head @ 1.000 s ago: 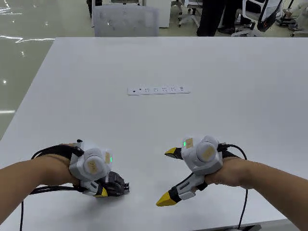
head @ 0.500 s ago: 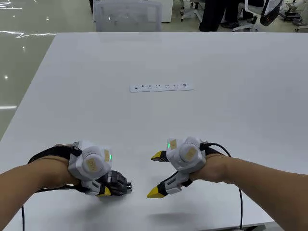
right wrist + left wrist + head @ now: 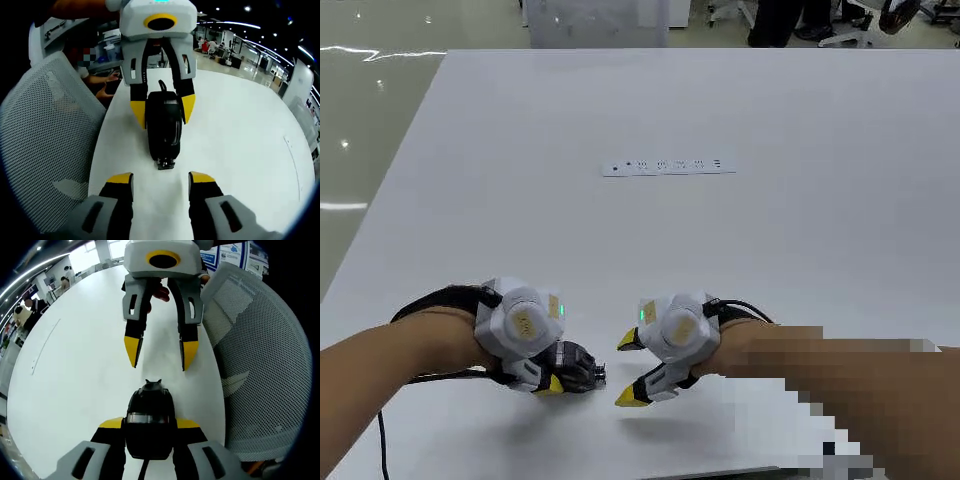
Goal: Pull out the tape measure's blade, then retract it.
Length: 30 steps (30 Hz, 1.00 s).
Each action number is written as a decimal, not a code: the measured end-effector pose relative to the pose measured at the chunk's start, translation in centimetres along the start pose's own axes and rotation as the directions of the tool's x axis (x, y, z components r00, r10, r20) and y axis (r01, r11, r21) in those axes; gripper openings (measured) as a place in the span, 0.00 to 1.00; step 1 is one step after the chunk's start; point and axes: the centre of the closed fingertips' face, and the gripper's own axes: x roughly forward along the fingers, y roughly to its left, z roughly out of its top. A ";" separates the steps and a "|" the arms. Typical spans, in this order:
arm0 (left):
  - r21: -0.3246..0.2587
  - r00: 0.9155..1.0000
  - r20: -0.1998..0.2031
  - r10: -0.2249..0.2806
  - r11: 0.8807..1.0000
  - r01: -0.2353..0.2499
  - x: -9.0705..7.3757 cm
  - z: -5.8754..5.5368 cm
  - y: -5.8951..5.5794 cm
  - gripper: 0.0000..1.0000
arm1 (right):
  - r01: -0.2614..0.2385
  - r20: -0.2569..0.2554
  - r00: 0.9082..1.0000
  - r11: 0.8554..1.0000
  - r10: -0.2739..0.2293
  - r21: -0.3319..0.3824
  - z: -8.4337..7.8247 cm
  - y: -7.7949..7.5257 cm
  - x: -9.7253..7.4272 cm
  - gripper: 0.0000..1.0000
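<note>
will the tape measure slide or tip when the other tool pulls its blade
Probably won't slide: the left tool is shut on the tape measure from both sides. Its black case looks smooth and rounded, so an off-axis pull might twist it. The blade hook is small; the open right tool may slip off.
</note>
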 end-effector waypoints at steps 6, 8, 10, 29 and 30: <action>-0.016 1.000 0.018 -0.010 1.000 0.011 0.0 -0.1 0.1 0.33 | -0.014 0.005 1.000 1.000 0.014 0.000 0.3 -0.3 1.4 0.36; -0.015 1.000 0.020 -0.009 1.000 0.010 0.1 0.0 0.0 0.33 | -0.020 -0.002 1.000 1.000 0.020 -0.004 0.3 -0.3 2.1 0.31; -0.012 1.000 0.019 -0.007 1.000 0.007 0.0 0.0 0.0 0.33 | -0.021 0.001 1.000 1.000 0.021 -0.008 0.5 -0.3 2.6 0.24; -0.030 0.999 0.036 -0.004 1.000 0.005 -0.1 -0.2 0.1 0.33 | -0.070 -0.029 0.997 0.997 0.070 -0.022 0.3 -0.5 3.2 0.13; -0.023 0.999 0.032 -0.005 1.000 0.006 -0.1 -0.1 0.0 0.33 | -0.067 -0.025 0.997 0.998 0.066 -0.021 0.3 -0.5 3.2 0.12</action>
